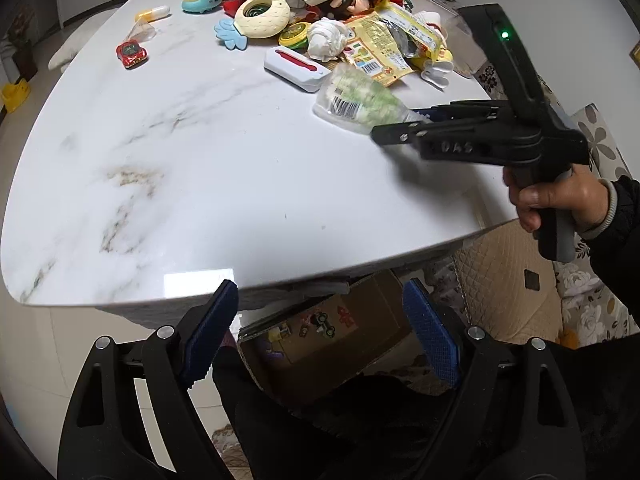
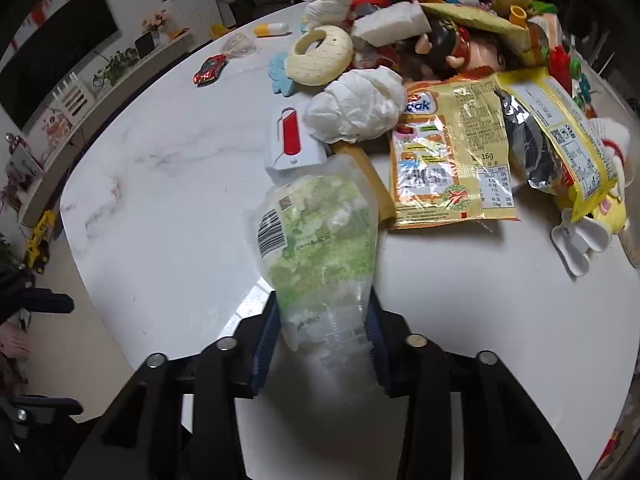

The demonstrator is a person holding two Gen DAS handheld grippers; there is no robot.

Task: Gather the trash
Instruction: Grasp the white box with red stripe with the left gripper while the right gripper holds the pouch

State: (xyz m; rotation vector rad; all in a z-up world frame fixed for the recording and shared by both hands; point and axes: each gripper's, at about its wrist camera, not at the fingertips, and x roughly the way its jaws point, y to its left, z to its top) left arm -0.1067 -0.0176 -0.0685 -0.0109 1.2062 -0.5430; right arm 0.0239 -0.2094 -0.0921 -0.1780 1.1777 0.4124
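Observation:
My right gripper [image 2: 322, 344] is shut on a clear plastic wrapper with green print and a barcode [image 2: 316, 240], holding it by one end just above the white marble table [image 2: 160, 168]. The same wrapper [image 1: 360, 100] and right gripper [image 1: 400, 126] show in the left wrist view, at the table's right side. My left gripper [image 1: 320, 324] is open and empty, below the table's near edge, above a cardboard box [image 1: 324, 332]. More trash lies beyond: a crumpled white tissue [image 2: 356, 108], an orange snack packet [image 2: 452, 152], a yellow packet [image 2: 560, 136].
A pile of toys covers the far table: a cream ring toy [image 1: 262, 14], a white and red device [image 1: 296, 66], a small red car [image 1: 131, 53], a yellow-white capsule [image 1: 154, 13]. The box holds small toys. A sofa [image 1: 516, 280] stands right of the table.

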